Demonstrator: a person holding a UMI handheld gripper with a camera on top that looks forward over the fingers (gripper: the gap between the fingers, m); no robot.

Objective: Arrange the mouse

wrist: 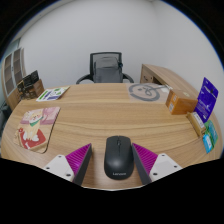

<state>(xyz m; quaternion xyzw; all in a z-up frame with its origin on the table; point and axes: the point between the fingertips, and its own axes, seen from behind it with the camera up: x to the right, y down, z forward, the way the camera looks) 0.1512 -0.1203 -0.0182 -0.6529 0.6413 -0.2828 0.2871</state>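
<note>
**Mouse centred between fingers, long axis in line with approach**

Mouse (117, 157) sits at the near edge of the tabletop (100, 115), directly between the two fingers. Gripper (113, 160) is spread wide: visible gap between the mouse and each pink pad (77, 157), so no contact yet on either side. It rests on the wood on its own.

Key relation: the mouse's long axis runs straight ahead, parallel to the fingers, front end pointing toward the far edge and the office chair (104, 67). So the fingers flank its long sides. My read is a plain squeeze would catch it across the narrow width, no rotation needed.

Off to the sides, well apart: books (38, 124) toward the left edge, cardboard box (182, 100) toward the right.
</note>
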